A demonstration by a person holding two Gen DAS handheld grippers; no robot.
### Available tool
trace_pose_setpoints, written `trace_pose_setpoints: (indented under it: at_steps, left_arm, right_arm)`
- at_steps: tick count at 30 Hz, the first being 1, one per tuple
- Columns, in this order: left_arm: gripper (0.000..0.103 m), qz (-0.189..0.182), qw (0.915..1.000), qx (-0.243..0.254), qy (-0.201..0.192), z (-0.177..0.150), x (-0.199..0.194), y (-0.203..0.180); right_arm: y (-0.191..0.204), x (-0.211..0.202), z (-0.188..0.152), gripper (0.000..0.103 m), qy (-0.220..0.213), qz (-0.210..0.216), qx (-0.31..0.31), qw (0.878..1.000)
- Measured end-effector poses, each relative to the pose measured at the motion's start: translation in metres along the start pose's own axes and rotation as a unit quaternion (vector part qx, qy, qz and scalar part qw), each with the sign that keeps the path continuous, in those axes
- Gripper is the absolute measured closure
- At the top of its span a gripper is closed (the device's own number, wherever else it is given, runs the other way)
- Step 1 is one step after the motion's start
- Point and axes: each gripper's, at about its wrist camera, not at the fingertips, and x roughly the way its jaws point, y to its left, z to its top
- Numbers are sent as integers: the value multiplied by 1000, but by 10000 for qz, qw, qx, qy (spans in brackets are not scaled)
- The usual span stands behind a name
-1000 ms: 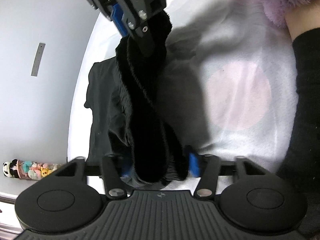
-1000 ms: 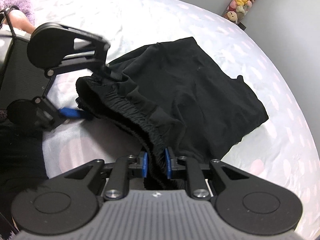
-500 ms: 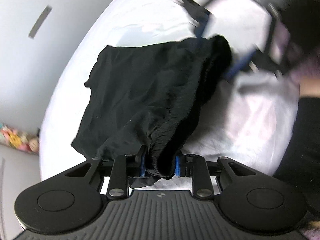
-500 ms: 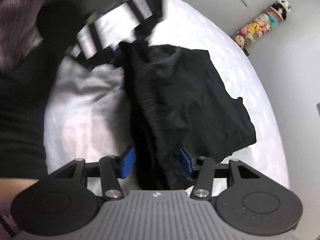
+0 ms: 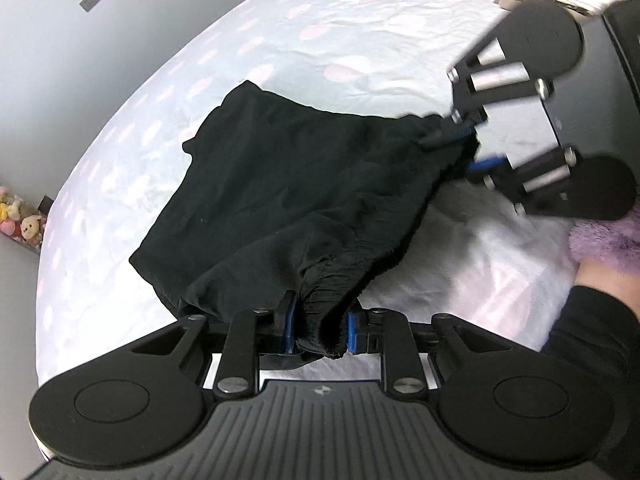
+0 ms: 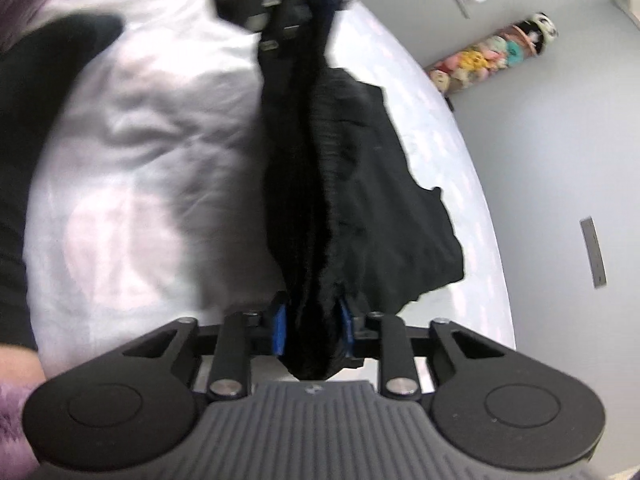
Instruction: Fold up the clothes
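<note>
Black shorts: soft dark cloth, gathered elastic waistband, bunched and ridged along the held edge; lower part lies spread on the bed, hem side away from the grippers.

Left gripper: blue pads closed on one end of the waistband.

Right gripper: blue pads pressed on the other end of the waistband; in the left wrist view it sits at the shorts' far right corner.

Waistband: stretched between the two grippers, raised off the bed; this is the long axis in the right wrist view, running straight away from the camera. Legs trail off toward the wall side.

Bed: pale sheet with faint pink spots, creased near the shorts.

Room: grey wall; row of small plush toys beyond the shorts' far edge; purple fuzzy cloth right of the shorts.
</note>
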Motion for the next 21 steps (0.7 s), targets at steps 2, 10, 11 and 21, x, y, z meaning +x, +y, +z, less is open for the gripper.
trace_pose_setpoints:
  at_steps: [2,10,11,21]
  left_arm:
    - [83,7,10000,69,-12,0,-8,-1]
    - [83,-424,9990,144,19,-8,-60,-8]
    - [83,-551,9984,114,58,-10,-65,-9]
    - [83,-955,9949,-300,97,-7,-80,9]
  right_arm:
    - [-12,-8,2,81,-16,22,178,9998]
    - [-45,-73,2,83,-63,908,872,9920]
    - [-48,-84,1,83,-85,1075,986,9893]
    - [-68,-123,-4,83,-329,1389,1463,9789]
